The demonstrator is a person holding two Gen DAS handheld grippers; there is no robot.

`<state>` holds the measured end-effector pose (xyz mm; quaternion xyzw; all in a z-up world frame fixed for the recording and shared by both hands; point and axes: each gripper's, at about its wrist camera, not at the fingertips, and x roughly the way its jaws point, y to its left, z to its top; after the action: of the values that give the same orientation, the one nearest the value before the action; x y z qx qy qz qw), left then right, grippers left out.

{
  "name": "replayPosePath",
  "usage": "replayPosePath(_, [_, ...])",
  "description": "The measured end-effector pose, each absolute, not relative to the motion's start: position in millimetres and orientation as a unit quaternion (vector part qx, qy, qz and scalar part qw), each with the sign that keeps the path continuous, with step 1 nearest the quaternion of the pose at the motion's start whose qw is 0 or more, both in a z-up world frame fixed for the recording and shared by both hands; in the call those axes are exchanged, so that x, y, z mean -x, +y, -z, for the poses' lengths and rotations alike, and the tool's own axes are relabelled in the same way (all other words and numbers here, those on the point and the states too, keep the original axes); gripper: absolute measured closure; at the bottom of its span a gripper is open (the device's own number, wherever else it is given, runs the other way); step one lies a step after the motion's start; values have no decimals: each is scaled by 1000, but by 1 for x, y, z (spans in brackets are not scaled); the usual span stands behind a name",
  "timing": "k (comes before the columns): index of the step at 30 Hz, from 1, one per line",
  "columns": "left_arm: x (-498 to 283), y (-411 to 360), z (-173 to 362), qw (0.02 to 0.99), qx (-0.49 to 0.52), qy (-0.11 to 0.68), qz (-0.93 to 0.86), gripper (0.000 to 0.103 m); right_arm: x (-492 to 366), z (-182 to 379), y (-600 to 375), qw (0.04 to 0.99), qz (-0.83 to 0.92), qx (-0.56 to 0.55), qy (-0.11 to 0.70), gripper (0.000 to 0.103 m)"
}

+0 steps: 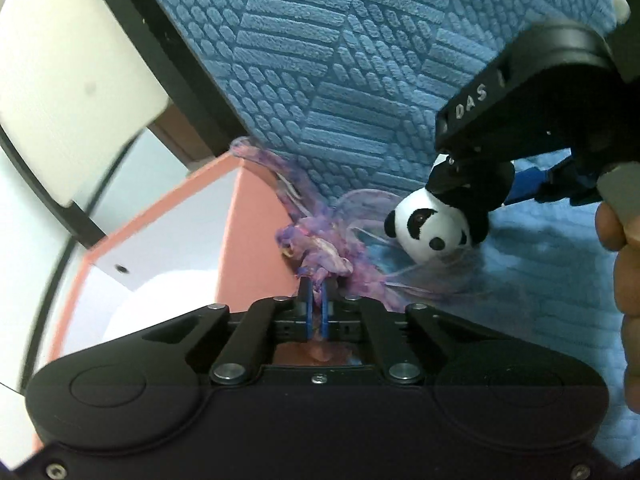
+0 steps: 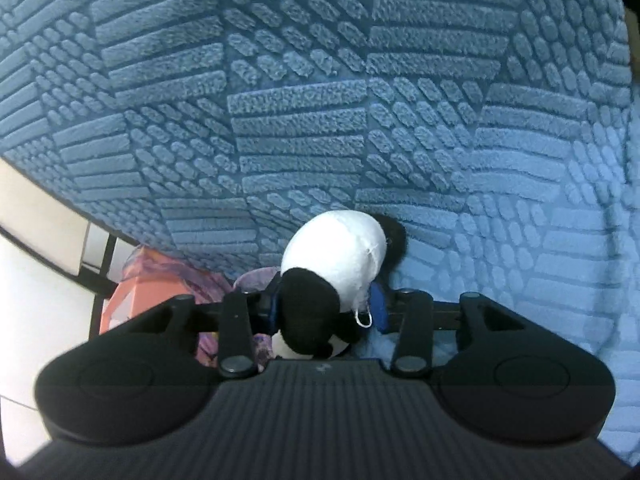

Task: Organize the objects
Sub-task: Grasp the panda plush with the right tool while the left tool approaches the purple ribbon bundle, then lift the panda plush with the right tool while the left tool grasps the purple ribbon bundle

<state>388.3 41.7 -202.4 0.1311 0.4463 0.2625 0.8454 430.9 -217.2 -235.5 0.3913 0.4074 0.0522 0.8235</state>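
My left gripper (image 1: 315, 284) is shut on a purple sheer organza pouch (image 1: 320, 252), pinching its gathered neck beside the pink box (image 1: 256, 216). My right gripper (image 2: 324, 300) is shut on a small panda plush (image 2: 336, 252), seen from behind. In the left wrist view the panda plush (image 1: 432, 220) hangs head-down from the right gripper (image 1: 468, 184), just right of the pouch's open mouth, above the blue textured cloth (image 1: 360, 80).
The pink box has a white inside (image 1: 160, 264) and stands at the cloth's left edge. A black frame with a white panel (image 1: 72, 80) rises behind it. The pink box (image 2: 132, 300) and pouch fabric (image 2: 172, 268) show left of the right gripper.
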Motion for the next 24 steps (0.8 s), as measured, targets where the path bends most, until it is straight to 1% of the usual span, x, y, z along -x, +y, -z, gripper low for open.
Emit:
replayPosePath(7, [-364, 39, 186, 869, -45, 439, -223, 101, -406, 221, -237, 838, -40, -379, 391, 59])
replayPosePath(15, [-324, 15, 161, 892, 10, 421, -166, 102, -355, 212, -252, 849, -11, -359, 389, 59])
replayPosePath(24, [-269, -18, 145, 901, 49, 421, -91, 102, -300, 220, -241, 842, 26, -355, 405, 59])
